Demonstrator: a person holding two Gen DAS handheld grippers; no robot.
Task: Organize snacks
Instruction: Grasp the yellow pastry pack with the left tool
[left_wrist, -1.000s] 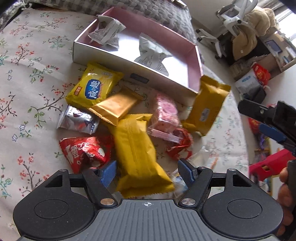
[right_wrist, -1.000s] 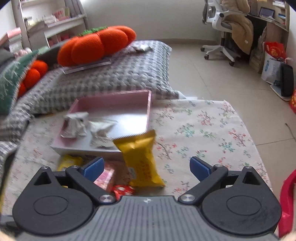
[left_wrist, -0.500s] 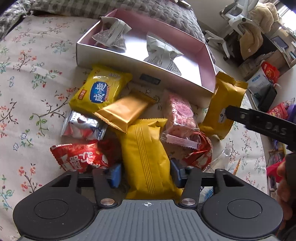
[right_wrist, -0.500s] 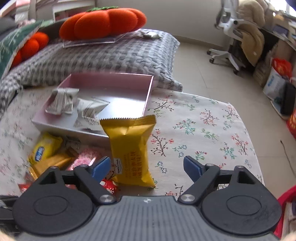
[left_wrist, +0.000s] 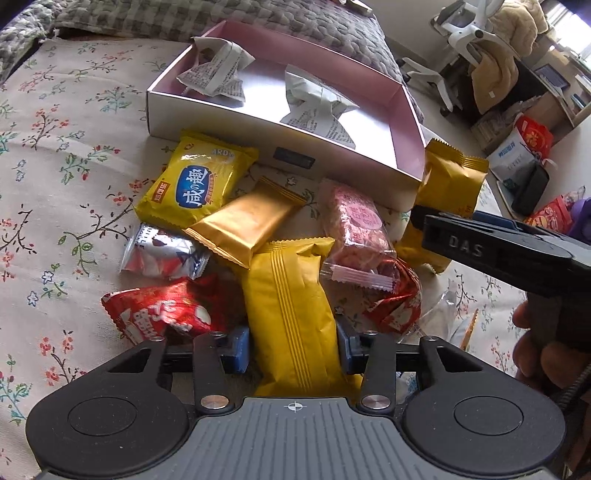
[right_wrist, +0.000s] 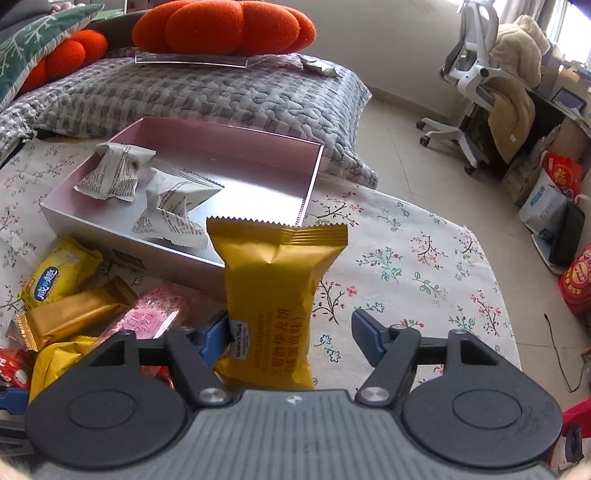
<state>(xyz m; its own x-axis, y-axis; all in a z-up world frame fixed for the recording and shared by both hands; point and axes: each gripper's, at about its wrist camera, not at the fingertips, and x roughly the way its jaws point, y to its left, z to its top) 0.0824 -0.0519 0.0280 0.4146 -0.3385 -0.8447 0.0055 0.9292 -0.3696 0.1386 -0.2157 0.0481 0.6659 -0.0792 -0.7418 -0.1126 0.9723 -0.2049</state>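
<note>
Now both tools are closing on snacks beside the pink box (left_wrist: 402, 110); left tool (left_wrist: 293, 349) pinches the ribbed yellow packet (left_wrist: 291, 314); right tool (right_wrist: 290, 332), jaws part-spread, straddles the gold packet (right_wrist: 273, 295) leaning on the box; next, squeeze, lift, drop in.

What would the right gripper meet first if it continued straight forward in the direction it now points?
Most likely the yellow snack packet already standing between the right gripper fingers, near the left one. Beyond it is the pink box, though depth is uncertain.

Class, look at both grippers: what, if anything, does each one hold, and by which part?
The left gripper, just closing, pinches the yellow ribbed packet by its near end. The right gripper, also closing, straddles the yellow biscuit packet with one pad clear, holding nothing.
</note>
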